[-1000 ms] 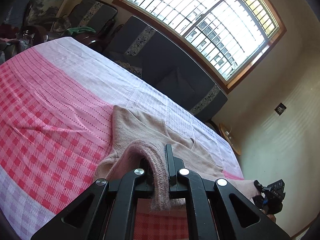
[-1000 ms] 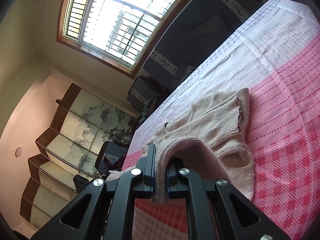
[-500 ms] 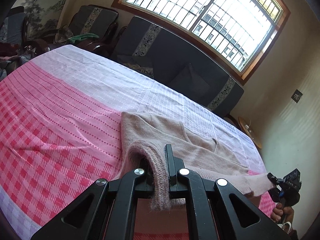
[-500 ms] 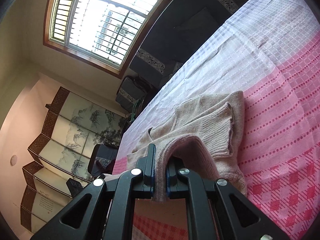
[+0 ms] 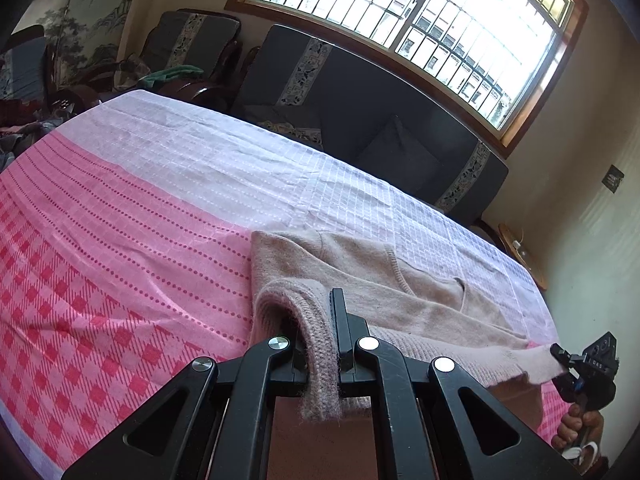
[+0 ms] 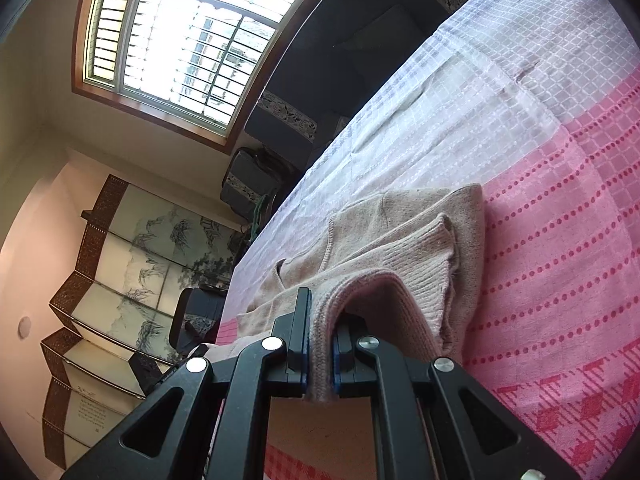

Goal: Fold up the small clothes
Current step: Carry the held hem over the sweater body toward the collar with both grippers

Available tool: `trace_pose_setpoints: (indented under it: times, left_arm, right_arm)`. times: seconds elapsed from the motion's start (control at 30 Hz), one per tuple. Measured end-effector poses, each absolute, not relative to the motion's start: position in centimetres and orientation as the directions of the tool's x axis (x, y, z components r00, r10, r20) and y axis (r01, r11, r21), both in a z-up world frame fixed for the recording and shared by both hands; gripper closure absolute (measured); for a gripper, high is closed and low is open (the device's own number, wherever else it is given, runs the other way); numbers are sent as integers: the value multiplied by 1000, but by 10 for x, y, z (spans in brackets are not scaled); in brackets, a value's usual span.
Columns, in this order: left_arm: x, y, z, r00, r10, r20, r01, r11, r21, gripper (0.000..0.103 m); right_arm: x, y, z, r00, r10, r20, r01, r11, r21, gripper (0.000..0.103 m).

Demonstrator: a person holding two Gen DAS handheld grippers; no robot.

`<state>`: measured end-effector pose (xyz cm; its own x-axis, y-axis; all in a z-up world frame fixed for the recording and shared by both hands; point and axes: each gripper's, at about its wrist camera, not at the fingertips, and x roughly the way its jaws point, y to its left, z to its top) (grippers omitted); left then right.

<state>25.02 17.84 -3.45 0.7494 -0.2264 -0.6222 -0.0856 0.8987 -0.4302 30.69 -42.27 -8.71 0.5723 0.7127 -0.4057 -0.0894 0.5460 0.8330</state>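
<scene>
A small beige-pink knitted sweater (image 5: 360,276) lies on the pink checked tablecloth (image 5: 120,240), its far part flat and its near hem lifted and carried over it. My left gripper (image 5: 320,344) is shut on one corner of the ribbed hem, which droops between the jaws. In the right wrist view my right gripper (image 6: 320,344) is shut on the other hem corner of the sweater (image 6: 400,240). The left wrist view also shows the right gripper (image 5: 560,354) at the far right, held by a hand (image 5: 576,428), with the hem stretched between the two.
A dark sofa (image 5: 360,100) stands beyond the table under a barred window (image 5: 420,20). Dark armchairs (image 5: 192,44) and a painted folding screen (image 6: 120,280) are at the left. A small wooden side table (image 5: 520,248) sits past the table's far right corner.
Both grippers have carried the lifted hem forward and lower over the sweater's far part. The fold has deepened, with less of the sweater showing flat on the cloth.
</scene>
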Motion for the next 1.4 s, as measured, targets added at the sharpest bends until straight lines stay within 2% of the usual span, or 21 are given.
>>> trace_pose_setpoints:
  times: [1.4]
  left_arm:
    - [308,163,-54,735,-167,-658,-119,923,-366,97]
  right_arm:
    - [350,-433,-131,567,737,-368,-37,469,882,95]
